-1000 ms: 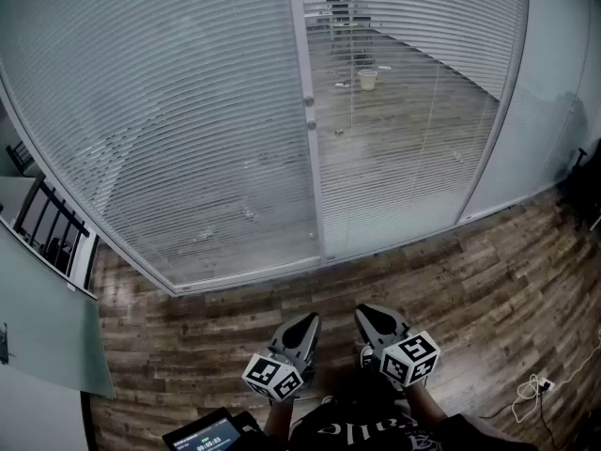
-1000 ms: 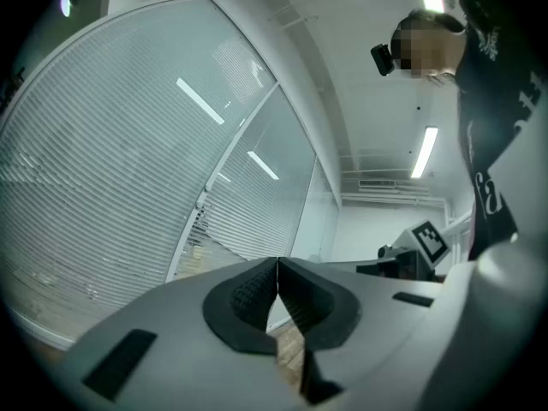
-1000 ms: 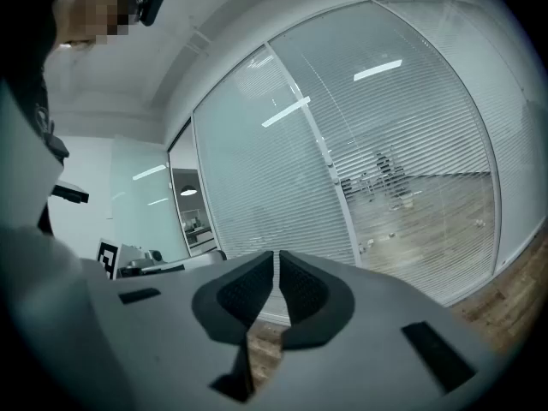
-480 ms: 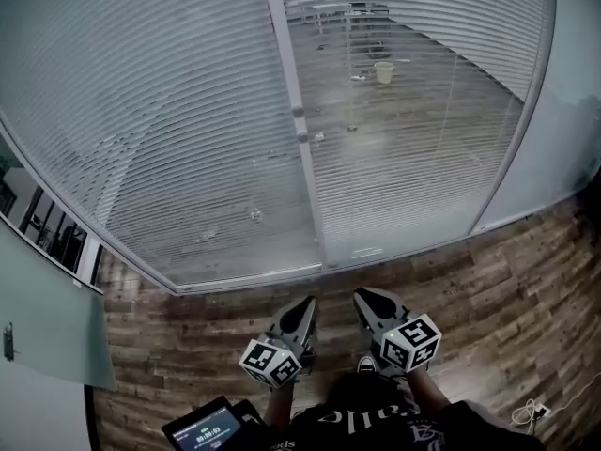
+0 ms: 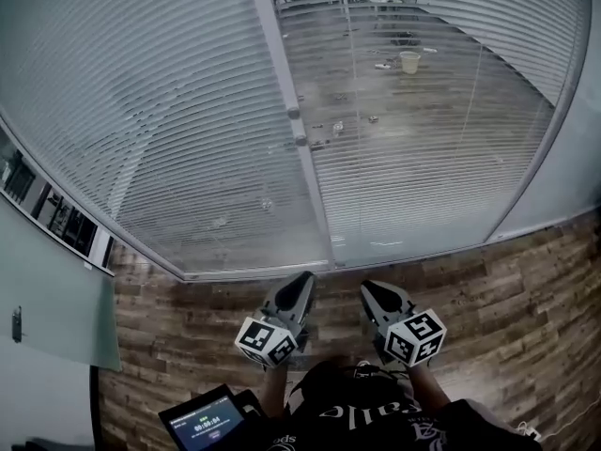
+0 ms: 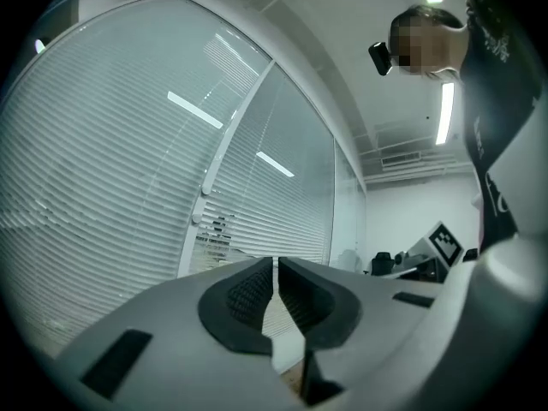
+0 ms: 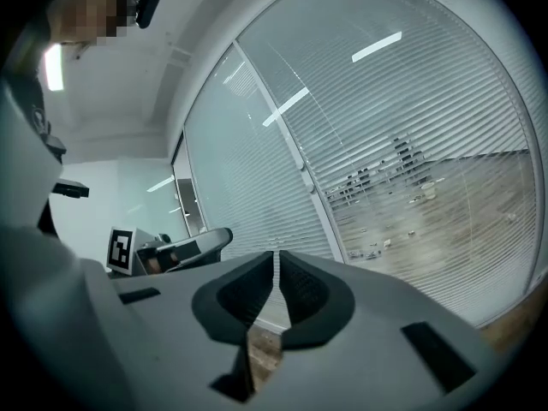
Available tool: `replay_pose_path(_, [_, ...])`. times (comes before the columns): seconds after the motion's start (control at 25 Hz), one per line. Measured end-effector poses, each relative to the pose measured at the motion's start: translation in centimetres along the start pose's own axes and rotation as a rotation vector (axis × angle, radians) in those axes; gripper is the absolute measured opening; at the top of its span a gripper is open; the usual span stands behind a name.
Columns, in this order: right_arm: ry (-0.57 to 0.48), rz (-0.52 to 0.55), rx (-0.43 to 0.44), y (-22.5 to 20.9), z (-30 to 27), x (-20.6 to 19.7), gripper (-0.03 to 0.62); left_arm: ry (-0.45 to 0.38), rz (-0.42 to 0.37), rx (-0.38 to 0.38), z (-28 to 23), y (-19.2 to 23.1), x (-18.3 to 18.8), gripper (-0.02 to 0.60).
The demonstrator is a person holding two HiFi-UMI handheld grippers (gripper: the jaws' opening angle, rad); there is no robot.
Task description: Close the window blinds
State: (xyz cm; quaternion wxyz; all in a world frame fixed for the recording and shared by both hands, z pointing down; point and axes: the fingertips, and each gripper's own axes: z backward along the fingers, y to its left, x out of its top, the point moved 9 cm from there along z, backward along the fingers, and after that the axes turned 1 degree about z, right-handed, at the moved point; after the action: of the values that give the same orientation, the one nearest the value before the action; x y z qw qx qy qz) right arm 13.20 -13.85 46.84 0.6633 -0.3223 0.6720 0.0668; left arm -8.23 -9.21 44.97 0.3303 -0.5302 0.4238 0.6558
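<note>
Blinds: white horizontal-slat window blinds fill the glass wall ahead, in two panels split by a white vertical frame post. Left panel's slats read nearly opaque. Right panel's slats are partly open, and the room beyond shows through them. Two small grey knobs sit on the post, one above the other.

Lower edge: the grey bottom rail of the glass wall meets the brown wood-plank floor. A narrow strip of bare floor lies between the rail and the tool tips.

Left hand-held gripper: jaws closed together, nothing between them, near the rail but apart from it, aimed at the foot of the post. Right hand-held gripper: jaws likewise closed and empty, just beside the left one, clear of the glass.

Sides: pale wall panel bounds the left. Open floor runs off to the right.

Containers: one pale round bucket stands on the floor of the room beyond the glass. Contents cannot be made out.

Bottom edge: dark tablet with lit screen, left of the person's torso.
</note>
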Motion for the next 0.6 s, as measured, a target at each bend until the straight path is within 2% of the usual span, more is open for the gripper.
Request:
replay_pose_path(0.24, [0.025,-0.031,0.009,-3.2,-4.5,0.8,0.034,0.006,-0.111,0.051,-5.6,5.4,2.2,0.006])
replay_pose_path(0.4, [0.02,-0.033,-0.026,-5.0,-7.6,1.8,0.035,0.011,-0.156,0.06,-8.6,9.3,3.5,0.011])
replay_pose_path(0.52, [0.004,-0.024,-0.062,-6.6,-11.0,3.3,0.035,0.037,-0.199,0.046,-11.5,12.9,4.2,0.089])
replay_pose_path(0.6, [-0.015,-0.013,-0.083,-7.8,-13.1,4.6,0.034,0.055,-0.255,0.032,-13.9,15.1,5.0,0.095])
